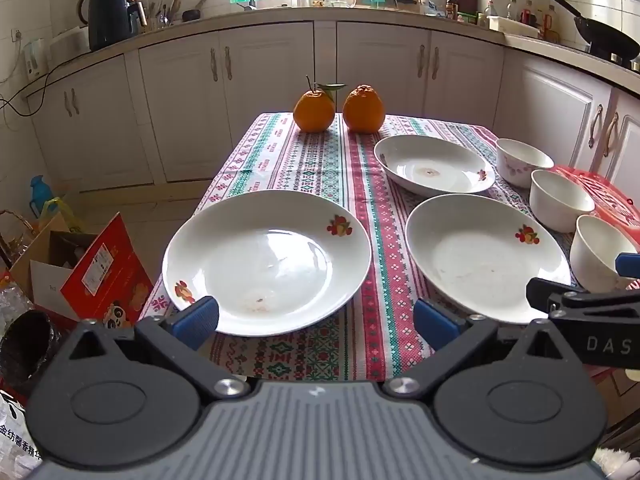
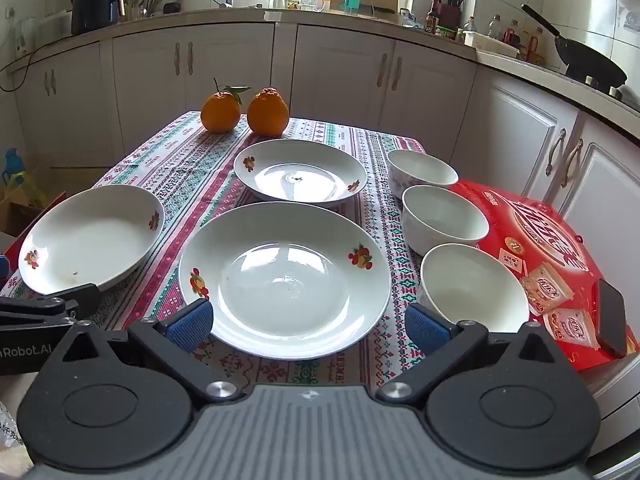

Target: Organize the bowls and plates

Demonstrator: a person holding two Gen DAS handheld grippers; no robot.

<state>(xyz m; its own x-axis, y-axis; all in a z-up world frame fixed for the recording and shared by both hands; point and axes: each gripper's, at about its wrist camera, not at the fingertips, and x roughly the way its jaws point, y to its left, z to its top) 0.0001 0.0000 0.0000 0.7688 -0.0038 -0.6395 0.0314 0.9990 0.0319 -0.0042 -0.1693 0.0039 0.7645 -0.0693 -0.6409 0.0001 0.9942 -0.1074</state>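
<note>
The left plate overhung the left edge of the patterned tablecloth, with bare cloth behind it up to two oranges. It lay just ahead of the left gripper, whose jaws gaped empty. Rightward, the middle plate sat before the right gripper, equally wide and empty, beside three glossy white bowls along the right edge.

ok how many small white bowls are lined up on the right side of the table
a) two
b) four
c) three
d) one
c) three: the right wrist view shows a far bowl, a middle bowl and a near bowl in a row beside the red box, to the right of the plates.
</note>
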